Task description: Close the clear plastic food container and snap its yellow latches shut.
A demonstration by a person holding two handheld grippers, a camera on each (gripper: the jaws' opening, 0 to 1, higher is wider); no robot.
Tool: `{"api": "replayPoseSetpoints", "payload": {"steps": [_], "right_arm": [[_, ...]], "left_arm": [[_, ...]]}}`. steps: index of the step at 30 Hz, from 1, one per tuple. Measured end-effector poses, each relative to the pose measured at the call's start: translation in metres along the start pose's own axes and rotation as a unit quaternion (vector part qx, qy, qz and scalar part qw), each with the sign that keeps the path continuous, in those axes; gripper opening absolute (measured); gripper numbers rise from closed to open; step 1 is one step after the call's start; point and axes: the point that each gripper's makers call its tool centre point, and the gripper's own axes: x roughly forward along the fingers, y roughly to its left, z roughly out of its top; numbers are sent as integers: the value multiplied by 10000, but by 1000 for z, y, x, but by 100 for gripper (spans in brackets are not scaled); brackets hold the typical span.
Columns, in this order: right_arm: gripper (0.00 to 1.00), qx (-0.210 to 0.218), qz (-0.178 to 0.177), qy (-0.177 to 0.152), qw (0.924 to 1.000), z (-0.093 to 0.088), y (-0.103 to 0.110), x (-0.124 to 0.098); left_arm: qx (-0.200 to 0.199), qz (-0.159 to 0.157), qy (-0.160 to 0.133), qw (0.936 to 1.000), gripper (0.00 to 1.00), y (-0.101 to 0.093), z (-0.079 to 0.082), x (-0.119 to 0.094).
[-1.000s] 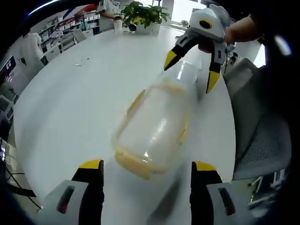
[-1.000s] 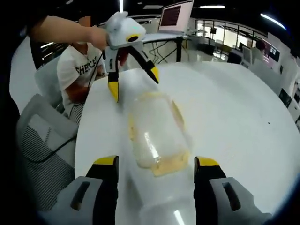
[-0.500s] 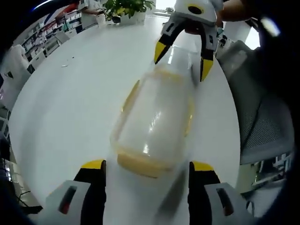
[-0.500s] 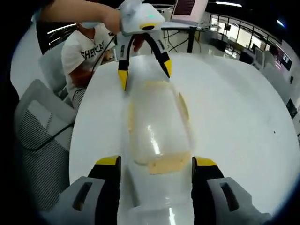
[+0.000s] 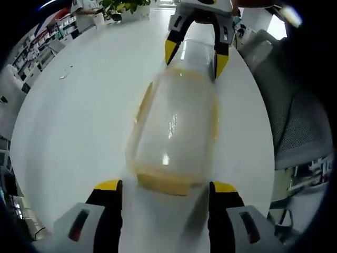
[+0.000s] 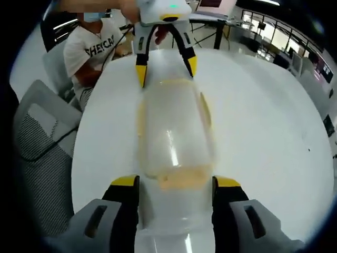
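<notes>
Bracketing the clear plastic food container from both ends, I have my left gripper at one short end and my right gripper at the opposite one, each with its jaws spread wide and nothing held between them. The container lies flat on the white round surface, lid apparently seated, with a yellow latch facing my left jaws and another yellow latch facing my right; I judge this face-to-face placement is meant to let each gripper press down the latch nearest it, though blur keeps me from telling whether either latch is already snapped. Yellow also runs along the container's long sides, perhaps a seal or more latches. Beside the container, past the surface's edge, stands a grey mesh chair, with a seated person in a white shirt beyond it. Potted plants sit far across from the container. Nothing blocks either latch.
</notes>
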Motion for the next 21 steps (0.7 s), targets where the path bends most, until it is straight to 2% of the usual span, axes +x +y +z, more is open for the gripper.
{"api": "replayPoseSetpoints", "payload": {"steps": [3, 8, 15, 17, 21], "right_arm": [[49, -61, -44, 178, 9998, -2, -3, 0], [46, -92, -53, 401, 9991, -5, -4, 3], [42, 17, -12, 513, 9987, -4, -7, 6], [41, -17, -21, 574, 9983, -5, -9, 6], [38, -58, -8, 791, 9968, -7, -9, 7]], "left_arm": [[243, -64, 69, 9997, 54, -2, 2, 2], [468, -122, 113, 9988, 53, -2, 3, 6], [748, -330, 225, 9964, 43, -6, 2, 8], [924, -262, 271, 9950, 40, -2, 2, 8], [920, -290, 239, 9951, 38, -3, 5, 9]]}}
